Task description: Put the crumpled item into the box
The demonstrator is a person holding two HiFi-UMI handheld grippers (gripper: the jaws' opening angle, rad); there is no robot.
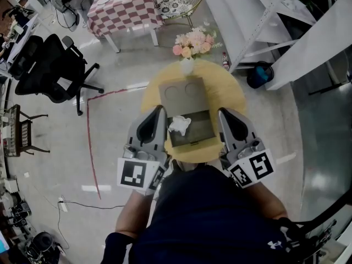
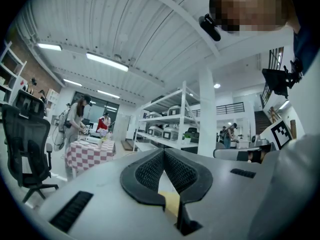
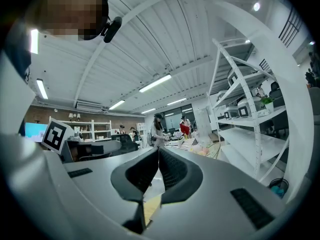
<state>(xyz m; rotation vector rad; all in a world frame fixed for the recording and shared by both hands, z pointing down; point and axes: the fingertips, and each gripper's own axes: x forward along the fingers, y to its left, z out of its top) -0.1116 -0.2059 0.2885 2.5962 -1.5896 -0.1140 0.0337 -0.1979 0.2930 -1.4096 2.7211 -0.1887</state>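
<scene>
In the head view a white crumpled item [image 1: 179,124] lies at the near-left corner of an open cardboard box [image 1: 204,116] on a round yellow table [image 1: 234,98]. Whether it rests inside the box or on its rim I cannot tell. The box's lid flap [image 1: 182,92] lies folded back toward the far side. My left gripper [image 1: 160,110] is raised just left of the box and my right gripper [image 1: 222,112] just right of it. Both point away from me. In the left gripper view the left gripper [image 2: 164,151] is shut and holds nothing. The right gripper [image 3: 159,149] is likewise shut and holds nothing.
A white vase of pink flowers [image 1: 192,42] stands at the table's far edge. A black office chair [image 1: 49,65] and a red floor line [image 1: 89,142] are at the left. A checkered table [image 1: 124,7] and a wire chair [image 1: 181,1] stand beyond. White shelving [image 1: 264,21] and a blue bin [image 1: 259,73] are at the right.
</scene>
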